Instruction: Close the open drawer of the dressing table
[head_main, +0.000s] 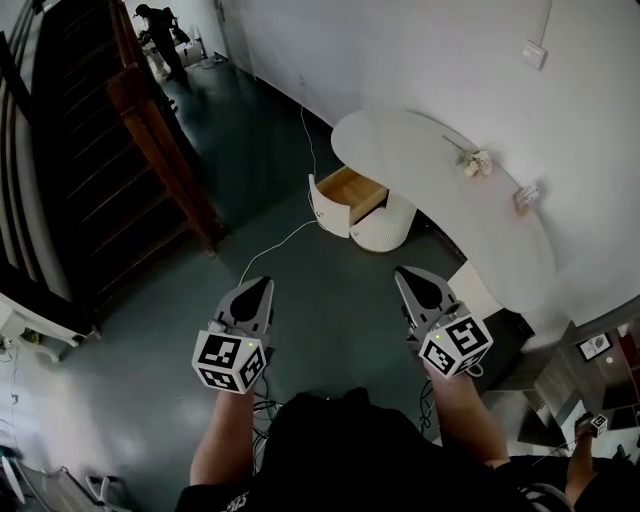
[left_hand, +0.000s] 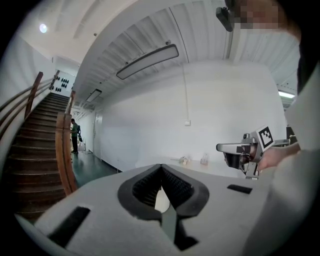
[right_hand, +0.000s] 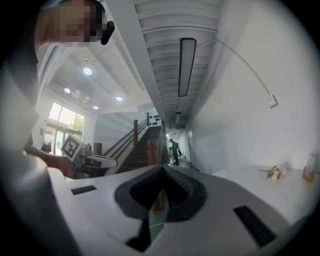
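Note:
The white dressing table (head_main: 420, 160) curves along the right wall. Its drawer (head_main: 350, 190) stands pulled out toward the floor, showing a wooden inside behind a white front. Both grippers hang side by side well short of it, pointing toward it. My left gripper (head_main: 264, 283) is shut with nothing between its jaws, and its tips also meet in its own view (left_hand: 161, 167). My right gripper (head_main: 402, 272) is likewise shut and empty, with its tips (right_hand: 162, 167) touching. Each gripper shows in the other's view: right gripper (left_hand: 220, 147), left gripper (right_hand: 114, 161).
A small bunch of flowers (head_main: 476, 162) and a little bottle (head_main: 526, 197) sit on the tabletop. A white cable (head_main: 275, 245) trails over the dark floor toward the drawer. A wooden staircase (head_main: 120, 150) rises at the left; a person (head_main: 160, 35) stands far down the hall.

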